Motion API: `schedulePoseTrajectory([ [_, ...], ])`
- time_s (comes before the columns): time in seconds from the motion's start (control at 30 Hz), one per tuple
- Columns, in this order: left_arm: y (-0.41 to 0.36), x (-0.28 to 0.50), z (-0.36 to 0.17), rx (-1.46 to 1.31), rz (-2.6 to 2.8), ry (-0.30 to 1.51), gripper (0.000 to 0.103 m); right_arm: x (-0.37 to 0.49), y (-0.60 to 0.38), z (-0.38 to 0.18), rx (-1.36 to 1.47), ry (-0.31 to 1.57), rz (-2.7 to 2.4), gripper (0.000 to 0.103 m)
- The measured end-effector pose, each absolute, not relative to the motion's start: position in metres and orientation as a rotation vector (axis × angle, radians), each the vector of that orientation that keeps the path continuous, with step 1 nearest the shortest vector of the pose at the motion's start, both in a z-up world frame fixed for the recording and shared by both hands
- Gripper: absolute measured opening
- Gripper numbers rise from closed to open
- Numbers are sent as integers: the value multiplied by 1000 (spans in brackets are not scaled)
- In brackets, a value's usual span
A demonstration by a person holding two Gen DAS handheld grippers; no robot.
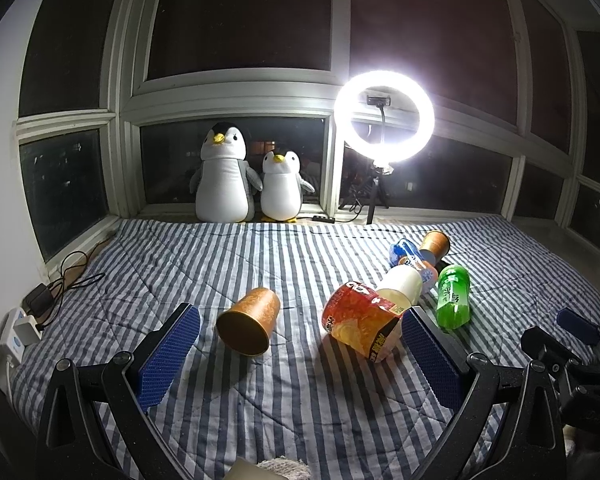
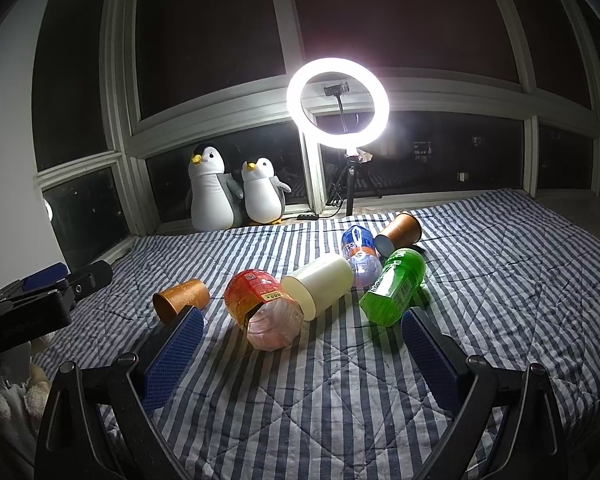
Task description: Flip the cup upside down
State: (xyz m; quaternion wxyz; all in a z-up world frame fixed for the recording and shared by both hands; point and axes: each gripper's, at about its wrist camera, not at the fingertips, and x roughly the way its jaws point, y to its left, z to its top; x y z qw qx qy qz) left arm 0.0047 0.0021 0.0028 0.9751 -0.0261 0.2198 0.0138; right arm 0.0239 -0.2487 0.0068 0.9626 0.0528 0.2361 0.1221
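Nothing flipped yet: a brown paper cup (image 1: 248,327) lies sideways on the striped bed quilt (image 1: 300,408). Left gripper (image 1: 300,354) and right gripper (image 2: 300,350) jaws wide apart, empty.

A home bedroom is shown: a bed covered by a blue-and-white striped quilt (image 1: 260,400) lies ahead of the grippers, two plush penguins (image 1: 224,176) are set on the sill beyond it under dark window panes (image 2: 208,40), and a lit ring light (image 1: 384,118) stands there.
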Motion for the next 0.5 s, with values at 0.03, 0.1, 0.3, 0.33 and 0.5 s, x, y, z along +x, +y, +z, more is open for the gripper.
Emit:
schedulePoseTrajectory([
  [0.03,2,5,3,-53,28,443,102,24,-249,7,107,479,247,98],
  [0.1,2,4,2,-52,28,442,102,24,-249,7,109,480,249,98],
  [0.3,4,6,-1,-58,33,448,102,24,-248,7,105,480,247,98],
  [0.33,5,6,-2,-58,33,448,102,24,-248,7,108,481,248,98],
  [0.5,3,6,-4,-55,31,449,102,23,-248,7,109,482,248,98],
])
